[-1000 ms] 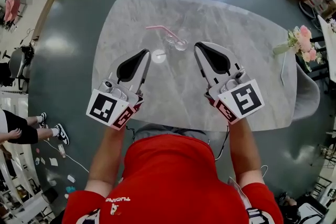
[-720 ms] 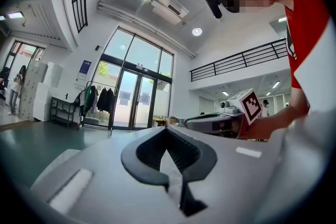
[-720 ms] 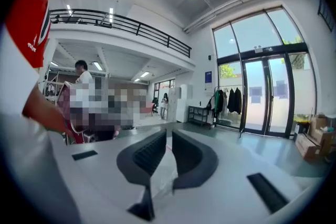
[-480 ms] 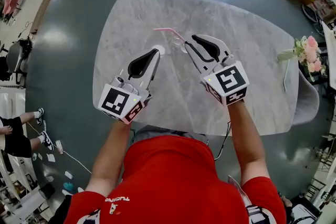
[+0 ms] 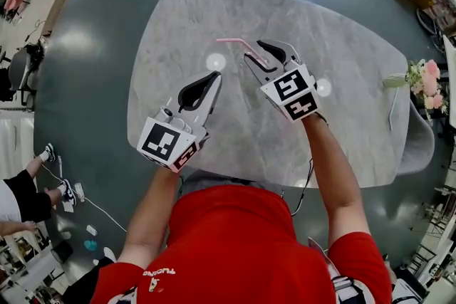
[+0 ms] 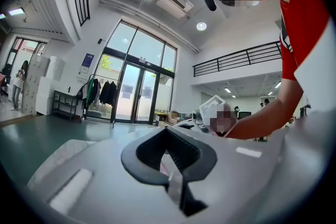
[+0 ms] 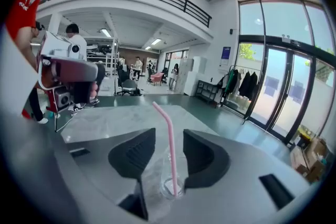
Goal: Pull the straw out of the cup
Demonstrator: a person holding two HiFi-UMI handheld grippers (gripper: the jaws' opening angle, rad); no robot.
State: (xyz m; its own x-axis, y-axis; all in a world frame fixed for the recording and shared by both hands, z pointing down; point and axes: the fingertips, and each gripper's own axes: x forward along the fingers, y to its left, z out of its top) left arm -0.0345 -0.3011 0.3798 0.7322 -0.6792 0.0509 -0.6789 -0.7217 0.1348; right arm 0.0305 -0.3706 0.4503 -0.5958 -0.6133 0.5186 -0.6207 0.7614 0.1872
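Observation:
A pink bent straw [image 7: 170, 144] stands in a clear plastic cup [image 7: 169, 185] on the marble table [image 5: 342, 124]. My right gripper [image 7: 169, 153] points down at the cup. Its jaws are opening, with the straw upright between the two black pads and touching neither. In the head view the straw's bent top [image 5: 235, 43] pokes out to the left of the right gripper [image 5: 262, 55], which hides most of the cup. The left gripper [image 5: 214, 76] hovers over the table to the left of the cup, its tips together [image 6: 175, 178] and nothing held.
A vase of pink flowers [image 5: 424, 75] stands at the table's right edge, with a grey chair [image 5: 419, 135] beside it. Two bright light reflections [image 5: 216, 62] lie on the tabletop. Dark green floor surrounds the table.
The right gripper has moved forward and left, dipped toward the cup and opened round the straw. The left gripper has shifted slightly right and lower, still shut.

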